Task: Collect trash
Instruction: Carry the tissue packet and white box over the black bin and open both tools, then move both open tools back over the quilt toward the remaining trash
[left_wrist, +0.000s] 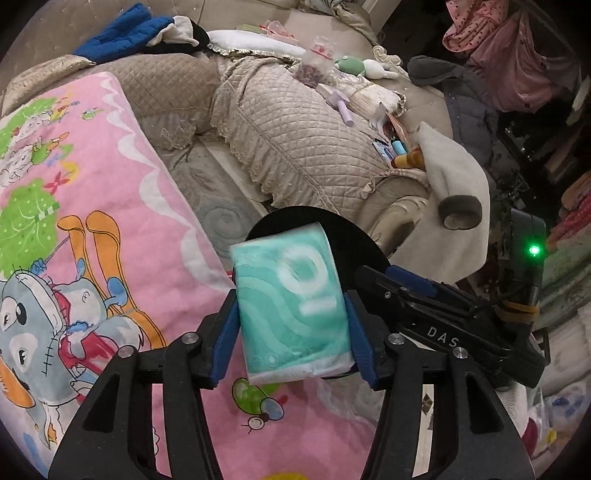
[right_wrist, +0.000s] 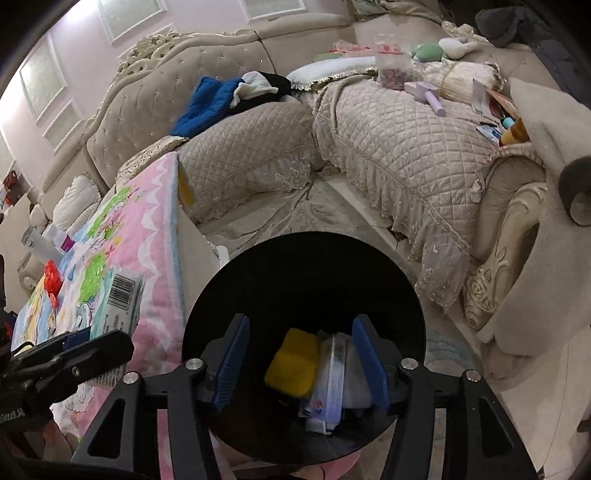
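Quilted beige sofa cushions (left_wrist: 295, 140) are seen behind a pink cartoon blanket (left_wrist: 110, 192) at the left. A teal tissue pack (left_wrist: 291, 310), motion-blurred, is seen between the left gripper (left_wrist: 291, 332) pads above a black bin (right_wrist: 303, 280); contact cannot be told. The right gripper (right_wrist: 303, 363) is parted, nothing held, over the bin's yellow item (right_wrist: 291, 363) and partly hidden wrappers (right_wrist: 332, 384).

The left tool (left_wrist: 291, 314) has a teal tissue pack (left_wrist: 291, 306) between its blue pads (left_wrist: 225, 332), tilted over the black bin (left_wrist: 347, 254). A pink cartoon blanket (left_wrist: 122, 206) lies beneath. The right tool (left_wrist: 436, 306) reaches in beside it, near the quilted sofa (left_wrist: 295, 136).
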